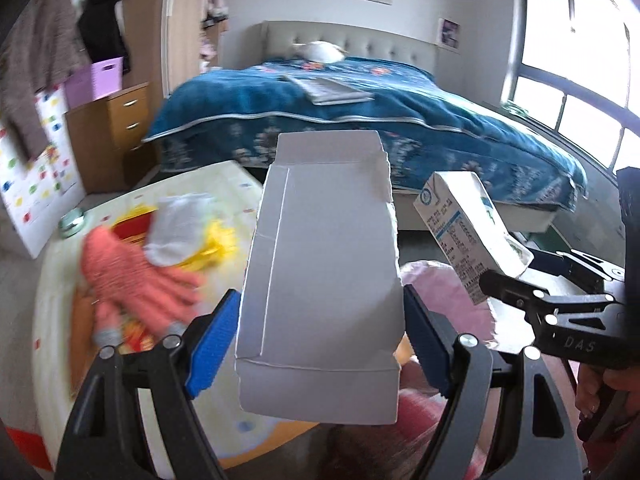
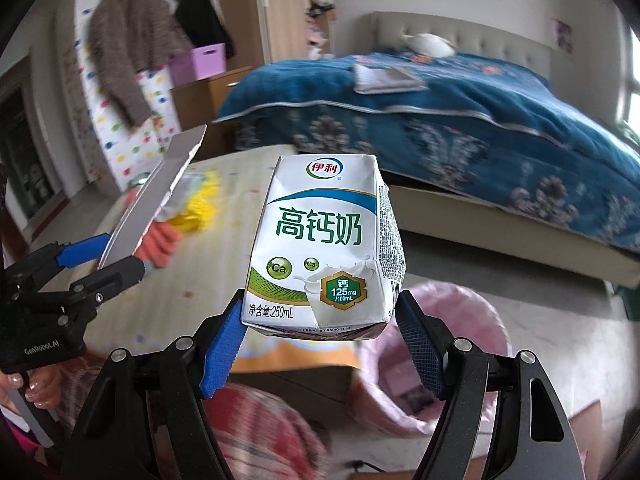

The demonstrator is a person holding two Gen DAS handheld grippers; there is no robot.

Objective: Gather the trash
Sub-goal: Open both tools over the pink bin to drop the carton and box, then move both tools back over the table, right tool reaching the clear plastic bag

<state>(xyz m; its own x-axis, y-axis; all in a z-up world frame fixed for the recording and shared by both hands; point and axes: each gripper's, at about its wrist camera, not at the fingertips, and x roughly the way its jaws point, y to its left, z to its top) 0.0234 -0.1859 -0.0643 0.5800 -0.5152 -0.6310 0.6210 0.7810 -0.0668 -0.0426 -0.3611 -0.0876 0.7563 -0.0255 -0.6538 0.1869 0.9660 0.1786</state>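
Note:
My left gripper (image 1: 320,320) is shut on a white, opened-out cardboard box (image 1: 324,240), its blue pads pressing both long sides. To its right my right gripper (image 1: 520,276) holds a white and green milk carton (image 1: 460,224). In the right wrist view the milk carton (image 2: 320,240) stands upright with the right gripper (image 2: 320,328) shut on its base. The left gripper (image 2: 108,264) shows at the left with the cardboard box (image 2: 152,200) edge-on. A bin lined with a pink bag (image 2: 472,320) sits below both grippers, and the pink bag (image 1: 440,292) also shows behind the box.
A low table with a pale cloth (image 1: 120,360) carries an orange glove (image 1: 132,280), a white cloth (image 1: 176,224) and yellow items (image 1: 216,244). A bed with a blue cover (image 1: 360,120) stands behind, a wooden drawer unit (image 1: 116,136) at the left.

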